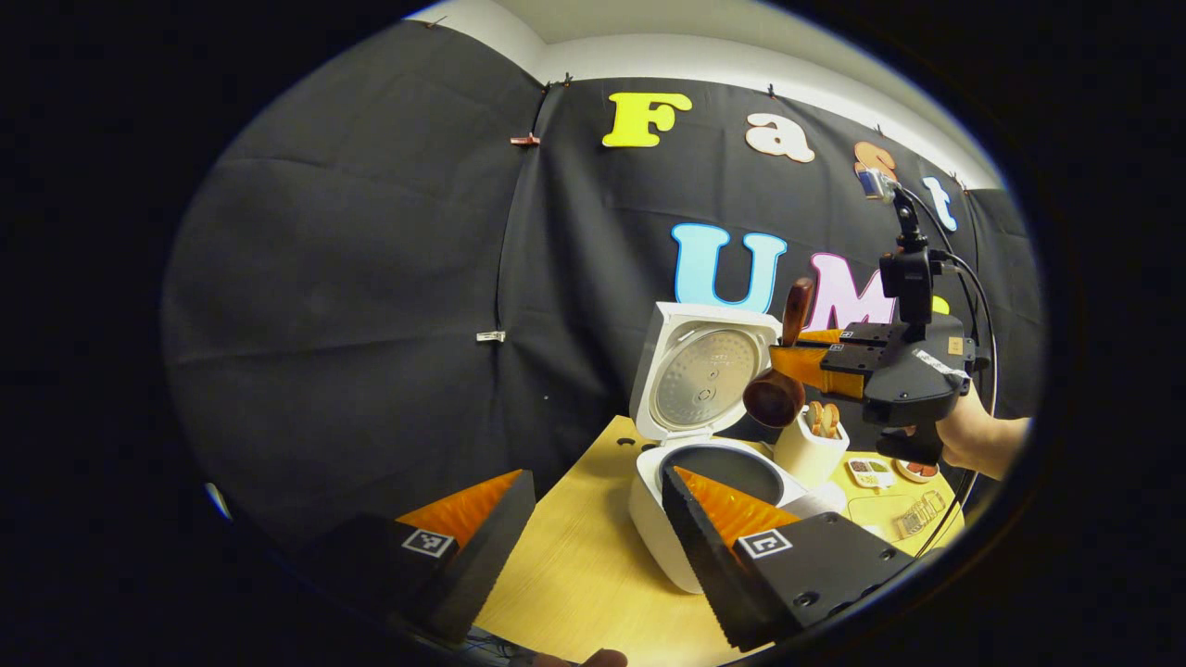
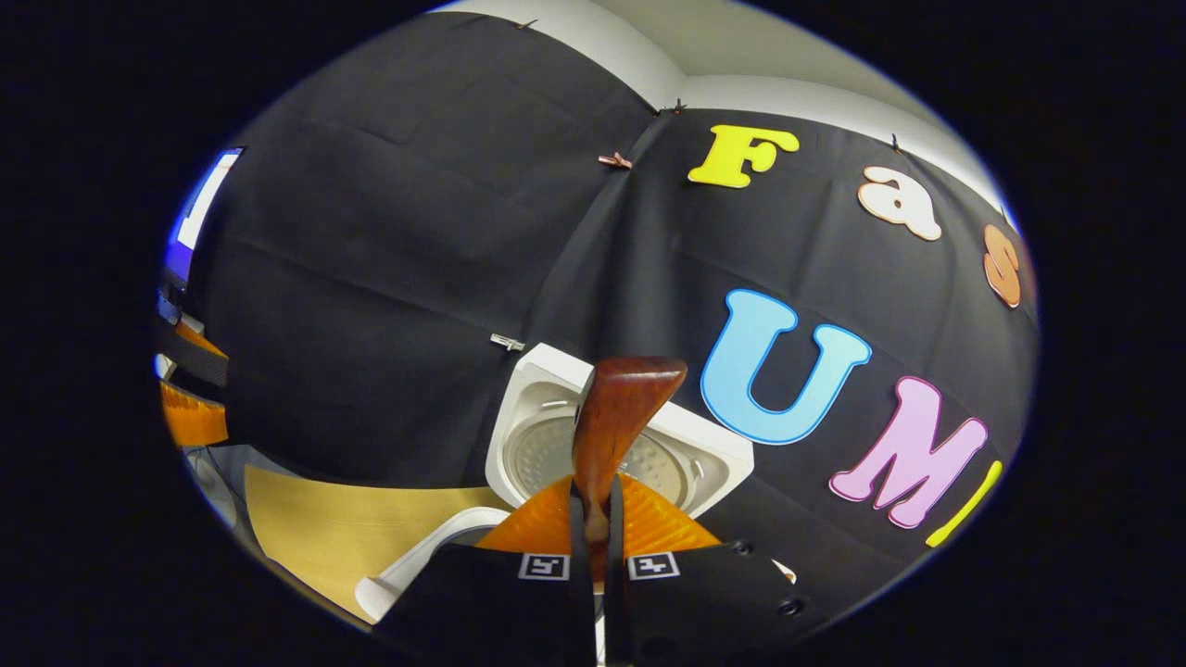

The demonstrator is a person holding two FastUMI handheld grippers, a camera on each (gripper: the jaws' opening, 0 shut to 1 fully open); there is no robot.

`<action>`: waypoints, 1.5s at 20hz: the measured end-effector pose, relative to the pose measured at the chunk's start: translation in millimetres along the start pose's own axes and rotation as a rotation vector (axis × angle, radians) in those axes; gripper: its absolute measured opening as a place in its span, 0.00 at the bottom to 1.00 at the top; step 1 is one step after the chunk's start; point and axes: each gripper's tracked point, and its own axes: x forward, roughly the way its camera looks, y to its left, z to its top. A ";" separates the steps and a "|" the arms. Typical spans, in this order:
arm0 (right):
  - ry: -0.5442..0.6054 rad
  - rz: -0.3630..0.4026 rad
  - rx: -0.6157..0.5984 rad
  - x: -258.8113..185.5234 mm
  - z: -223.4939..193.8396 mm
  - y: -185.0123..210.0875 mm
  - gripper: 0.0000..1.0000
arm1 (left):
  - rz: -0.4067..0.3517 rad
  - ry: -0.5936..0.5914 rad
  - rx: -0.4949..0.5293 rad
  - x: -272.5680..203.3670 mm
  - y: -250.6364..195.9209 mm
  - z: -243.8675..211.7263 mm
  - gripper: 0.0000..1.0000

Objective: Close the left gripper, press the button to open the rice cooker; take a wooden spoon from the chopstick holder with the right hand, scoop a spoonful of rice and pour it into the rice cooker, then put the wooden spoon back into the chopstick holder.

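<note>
The wooden spoon (image 1: 784, 371) is off the table, clamped by its handle between the fingers of the right gripper (image 1: 804, 363), its round bowl hanging low above the chopstick holder (image 1: 810, 451) and just beside the raised lid of the rice cooker (image 1: 706, 435). In the right gripper view the spoon's handle (image 2: 615, 426) rises straight up out of the pinched fingers, with the cooker's lid behind it. Whether the bowl carries rice cannot be told, since it shows from the side and from behind. The cooker stands open on the table (image 1: 574, 565), its inner pot exposed beneath the lid. The left gripper (image 1: 593, 528) hovers low and near the cooker, fingers spread wide and holding nothing. A hand (image 1: 973, 435) grips the right gripper from behind, and small items lie on the table beyond the holder. The step in hand looks like carrying the spoon, either toward the rice or toward the pot. To do it well, the spoon should be kept level so nothing spills, moved clear of the upright lid, and tipped only once the bowl is squarely over the pot's opening; the left gripper should stay out of the path.
</note>
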 end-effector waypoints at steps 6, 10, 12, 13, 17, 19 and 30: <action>0.037 -0.028 0.265 1.9 -8.6 -17.6 0.08 | 0.006 0.000 0.002 -7.3 -1.8 -0.6 0.95; 0.046 -0.056 0.537 -8.2 -10.1 -34.9 0.08 | 0.002 -0.007 0.022 -13.6 -8.7 0.6 0.96; 0.027 -0.070 0.633 -20.0 -6.7 -48.3 0.08 | -0.011 -0.024 0.024 -19.8 -14.9 4.4 0.95; 0.010 -0.079 0.681 -27.3 -3.2 -54.0 0.08 | -0.017 -0.031 0.024 -20.9 -18.5 6.4 0.95; -0.045 -0.114 0.805 -64.4 1.9 -76.9 0.08 | -0.033 -0.036 0.022 -23.9 -32.4 8.3 0.95; -0.067 -0.137 0.827 -87.3 -0.4 -93.3 0.08 | -0.035 -0.040 0.026 -25.6 -39.3 9.6 0.95; -0.102 -0.403 0.889 -246.4 -71.1 -214.5 0.08 | -0.094 -0.072 0.079 -37.2 -98.7 23.6 0.95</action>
